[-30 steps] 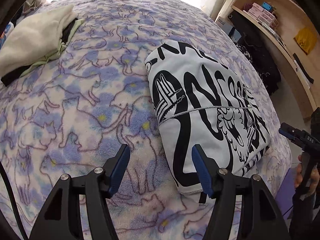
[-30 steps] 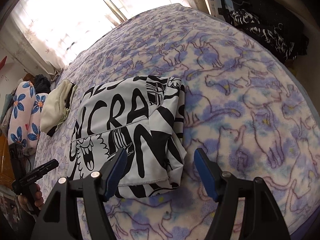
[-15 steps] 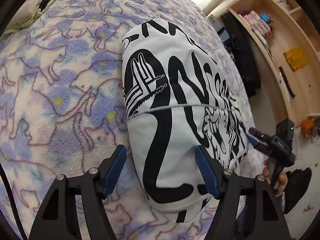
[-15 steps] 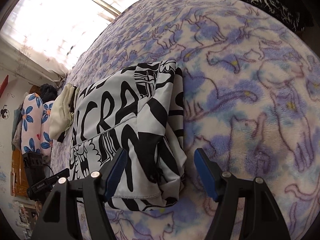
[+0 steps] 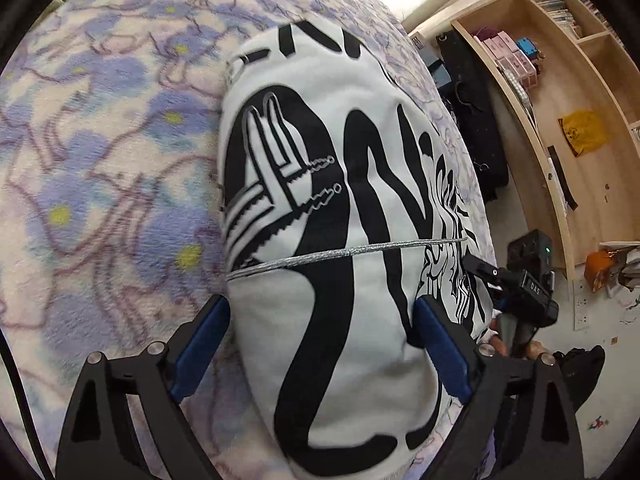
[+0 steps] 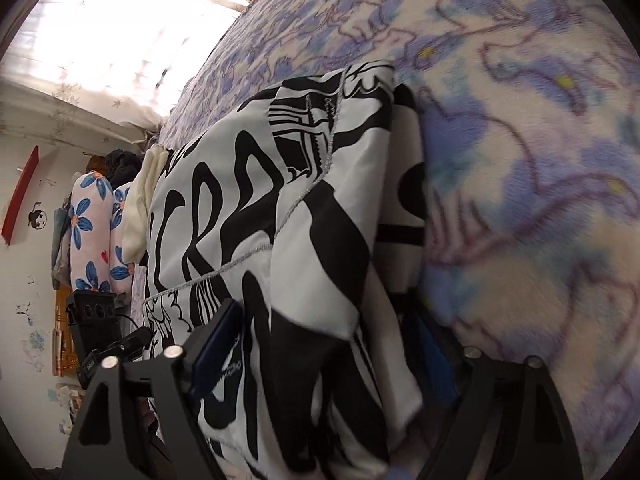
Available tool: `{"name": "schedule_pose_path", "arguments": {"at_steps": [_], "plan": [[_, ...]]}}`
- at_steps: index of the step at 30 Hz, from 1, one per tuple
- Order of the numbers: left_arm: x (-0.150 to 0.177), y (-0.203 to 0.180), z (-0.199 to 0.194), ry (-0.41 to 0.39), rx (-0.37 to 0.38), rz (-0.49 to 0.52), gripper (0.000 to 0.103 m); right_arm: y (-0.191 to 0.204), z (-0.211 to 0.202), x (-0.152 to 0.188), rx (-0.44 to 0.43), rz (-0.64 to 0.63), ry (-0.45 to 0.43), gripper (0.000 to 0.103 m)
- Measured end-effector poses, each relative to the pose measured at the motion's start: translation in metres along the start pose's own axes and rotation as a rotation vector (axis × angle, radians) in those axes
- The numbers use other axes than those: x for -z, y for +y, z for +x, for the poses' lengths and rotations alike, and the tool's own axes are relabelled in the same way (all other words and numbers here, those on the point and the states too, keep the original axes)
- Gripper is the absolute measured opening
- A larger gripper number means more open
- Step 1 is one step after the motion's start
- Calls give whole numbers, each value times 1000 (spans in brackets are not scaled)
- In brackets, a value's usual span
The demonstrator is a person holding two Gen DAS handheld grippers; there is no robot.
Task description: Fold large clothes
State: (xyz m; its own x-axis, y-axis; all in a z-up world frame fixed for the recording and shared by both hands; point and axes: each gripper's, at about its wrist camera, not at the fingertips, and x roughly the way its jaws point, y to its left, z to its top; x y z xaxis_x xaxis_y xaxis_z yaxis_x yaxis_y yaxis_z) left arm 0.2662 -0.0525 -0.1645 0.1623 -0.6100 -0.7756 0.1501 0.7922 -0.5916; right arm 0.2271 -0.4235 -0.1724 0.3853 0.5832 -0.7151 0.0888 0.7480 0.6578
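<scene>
A folded white garment with bold black print (image 5: 320, 208) lies on a bed covered by a purple cat-print blanket (image 5: 100, 160). My left gripper (image 5: 320, 344) is open, its blue pads on either side of the garment's near end. In the right wrist view the same garment (image 6: 280, 220) fills the middle, and my right gripper (image 6: 320, 344) is open with the garment's other end between its fingers. The right finger pad is partly hidden under the cloth. The right gripper (image 5: 516, 284) also shows in the left wrist view beyond the garment.
A wooden shelf unit (image 5: 560, 100) with boxes stands right of the bed, dark clothes (image 5: 472, 120) hanging beside it. A cream folded cloth (image 6: 140, 208) and flowered pillows (image 6: 88, 224) lie at the bed's far end. The bright window (image 6: 120, 20) is behind.
Both grippers have moved in toward the folded garment from opposite ends. Each now straddles an end of it, where before they stood back from it.
</scene>
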Motion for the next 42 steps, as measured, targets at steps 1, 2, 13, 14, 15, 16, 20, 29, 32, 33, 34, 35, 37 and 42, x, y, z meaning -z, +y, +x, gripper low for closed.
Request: {"name": "schedule_pose_path", "arguments": {"at_steps": [1,2,13,14,15,16,20,29,32,33,34,35,37,42], "plan": [[-1,-1,5,11,6,0,95,1,4,-2,-8,-13,3,91],[-2,-2,10,17,10,1,96,3,8,-3,-19,-28,6,93],[-13,-30,43,42,-45,99,102,27,30,-11,17,-129,59,91],[-15,-29,43,40,-51,101,102,27,29,-10,24,-133,57,89],[-18,-35,47,35,-69,103,100,30,29,-8,33,-143,56,87],[-18,-39,48,24,-91,104,95,33,29,-7,39,-146,53,81],[-14,-62,47,-17,-187,150,79,42,21,-3,52,-142,32,55],[-3,-115,33,-110,-346,329,57,103,2,26,179,-253,-71,27],[1,-116,17,-120,-372,345,55,124,3,41,183,-276,-78,27],[3,-113,9,-121,-375,345,55,133,5,47,181,-285,-81,26],[5,-110,1,-122,-379,345,55,138,5,50,178,-294,-83,26],[6,-107,-8,-124,-384,344,55,148,7,55,174,-304,-85,26],[12,-92,-30,-130,-392,347,55,167,12,62,165,-322,-86,26],[18,-65,-89,-166,-416,334,55,223,30,73,121,-367,-87,26]]}}
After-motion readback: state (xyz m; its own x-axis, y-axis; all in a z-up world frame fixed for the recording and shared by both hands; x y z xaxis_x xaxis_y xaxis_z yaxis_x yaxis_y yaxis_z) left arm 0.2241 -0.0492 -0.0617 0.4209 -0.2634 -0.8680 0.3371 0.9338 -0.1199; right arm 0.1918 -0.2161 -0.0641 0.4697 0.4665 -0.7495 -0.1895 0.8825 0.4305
